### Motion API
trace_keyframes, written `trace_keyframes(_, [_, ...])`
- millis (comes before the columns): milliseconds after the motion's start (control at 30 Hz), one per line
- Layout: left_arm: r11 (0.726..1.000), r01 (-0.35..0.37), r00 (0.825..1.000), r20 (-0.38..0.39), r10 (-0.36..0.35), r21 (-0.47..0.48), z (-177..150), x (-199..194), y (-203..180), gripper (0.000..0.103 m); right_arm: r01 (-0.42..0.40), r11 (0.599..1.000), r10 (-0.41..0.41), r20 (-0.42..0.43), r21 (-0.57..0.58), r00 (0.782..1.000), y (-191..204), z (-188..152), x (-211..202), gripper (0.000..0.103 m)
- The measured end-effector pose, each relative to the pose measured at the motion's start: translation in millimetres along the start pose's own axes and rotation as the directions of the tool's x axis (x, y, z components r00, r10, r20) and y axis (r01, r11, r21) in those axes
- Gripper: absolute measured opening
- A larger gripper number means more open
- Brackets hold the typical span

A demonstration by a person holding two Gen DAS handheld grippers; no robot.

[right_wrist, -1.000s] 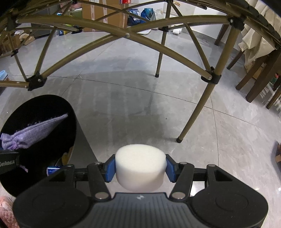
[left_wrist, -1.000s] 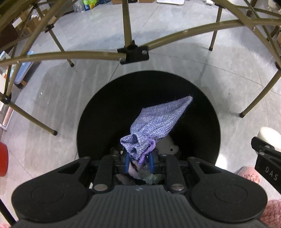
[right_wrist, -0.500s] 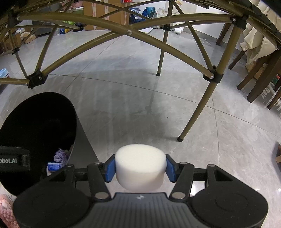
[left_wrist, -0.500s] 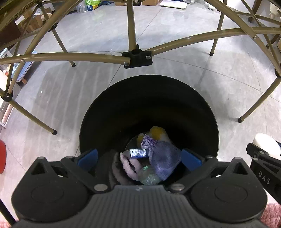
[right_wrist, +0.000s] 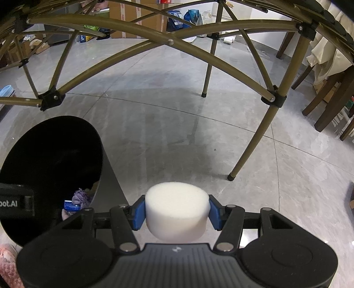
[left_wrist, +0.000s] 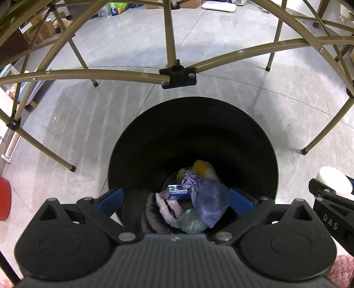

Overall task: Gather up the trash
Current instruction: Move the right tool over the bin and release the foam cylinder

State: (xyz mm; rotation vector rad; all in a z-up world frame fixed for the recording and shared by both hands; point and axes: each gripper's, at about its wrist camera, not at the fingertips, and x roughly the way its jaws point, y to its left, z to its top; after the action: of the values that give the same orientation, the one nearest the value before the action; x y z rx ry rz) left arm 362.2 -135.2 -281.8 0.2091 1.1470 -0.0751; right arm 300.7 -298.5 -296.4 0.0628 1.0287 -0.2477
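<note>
A round black trash bin [left_wrist: 192, 110] stands on the grey floor below my left gripper [left_wrist: 174, 199], whose blue pads are spread wide, open and empty. At the bin's bottom lies a purple drawstring pouch [left_wrist: 208, 199] among other rubbish: a blue wrapper [left_wrist: 177, 191], a pale pink knitted piece [left_wrist: 166, 208] and something yellow and white [left_wrist: 202, 167]. My right gripper [right_wrist: 177, 212] is shut on a white foam cylinder [right_wrist: 177, 210], held above the floor just right of the bin [right_wrist: 50, 133]. That cylinder [left_wrist: 334, 180] also shows at the right edge of the left wrist view.
Olive metal struts of a folding frame [left_wrist: 174, 75] cross above and around the bin, with legs [right_wrist: 252, 141] standing on the floor. Wooden chair legs [right_wrist: 327, 106] are at the far right. Boxes and bags [right_wrist: 141, 20] line the back. A pink fuzzy slipper [right_wrist: 6, 261] sits near the bin.
My left gripper let go of the purple pouch and its jaws spread wide; the pouch dropped to the bottom of the bin. The right gripper kept still with the foam cylinder.
</note>
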Motion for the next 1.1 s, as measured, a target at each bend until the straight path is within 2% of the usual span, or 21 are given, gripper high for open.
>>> trace_keyframes(400, [1.000, -0.002, 1.000, 0.017, 0.002, -0.019, -0.8, -11.3, 24.5, 0.103, -0.027, 1.000, 0.027, 0.031, -0.011, 0.999, 11.5, 5.3, -10.0, 0.056])
trace_keyframes(733, [0.998, -0.019, 0.999, 0.027, 0.020, -0.054, -7.0, -19.6, 61.8, 0.103, -0.074, 0.996, 0.078, 0.075, -0.046, 0.994, 40.1, 14.5, -26.8, 0.056])
trace_keyframes(1100, [0.992, -0.057, 0.998, 0.019, 0.059, -0.110, -20.7, -22.5, 104.4, 0.103, -0.136, 0.984, 0.146, 0.082, -0.111, 0.986, 83.5, 20.5, -35.6, 0.056])
